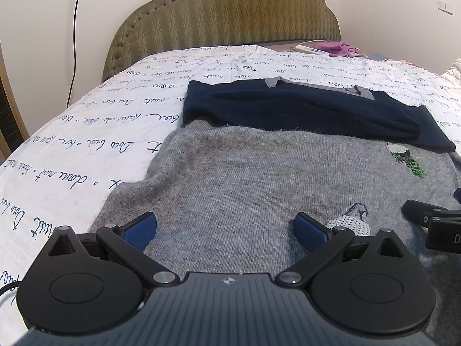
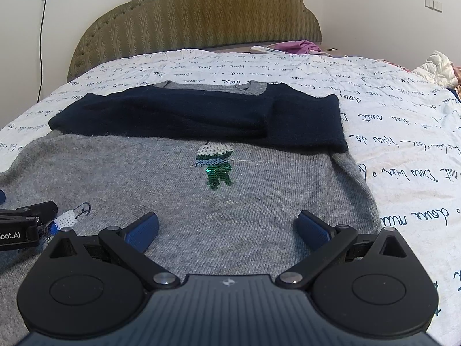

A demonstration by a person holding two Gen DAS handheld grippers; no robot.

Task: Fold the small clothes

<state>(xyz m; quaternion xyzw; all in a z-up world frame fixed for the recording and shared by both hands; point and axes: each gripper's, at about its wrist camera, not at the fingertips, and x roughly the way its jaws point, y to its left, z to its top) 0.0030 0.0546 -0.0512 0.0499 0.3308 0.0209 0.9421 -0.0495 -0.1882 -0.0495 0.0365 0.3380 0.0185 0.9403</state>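
A small grey knit sweater [image 1: 245, 173] [image 2: 178, 190] lies flat on the bed, its navy sleeves [image 1: 302, 112] [image 2: 187, 118] folded across the upper chest. Green sequin figures [image 2: 217, 167] [image 1: 406, 158] decorate the front. My left gripper [image 1: 226, 230] hovers open over the sweater's lower left part with nothing between its blue pads. Over the lower right part my right gripper [image 2: 227, 229] is open too, and holds nothing. The right gripper shows at the right edge of the left wrist view [image 1: 432, 222]. The left gripper shows at the left edge of the right wrist view [image 2: 23, 225].
The bed carries a white cover with blue handwriting print [image 1: 86, 132] [image 2: 403, 150]. An olive padded headboard [image 1: 224, 17] [image 2: 196, 20] stands behind. A remote [image 2: 266, 49] and a pink cloth [image 2: 299, 46] lie by the headboard. A cable [image 1: 74, 43] hangs from a wall socket.
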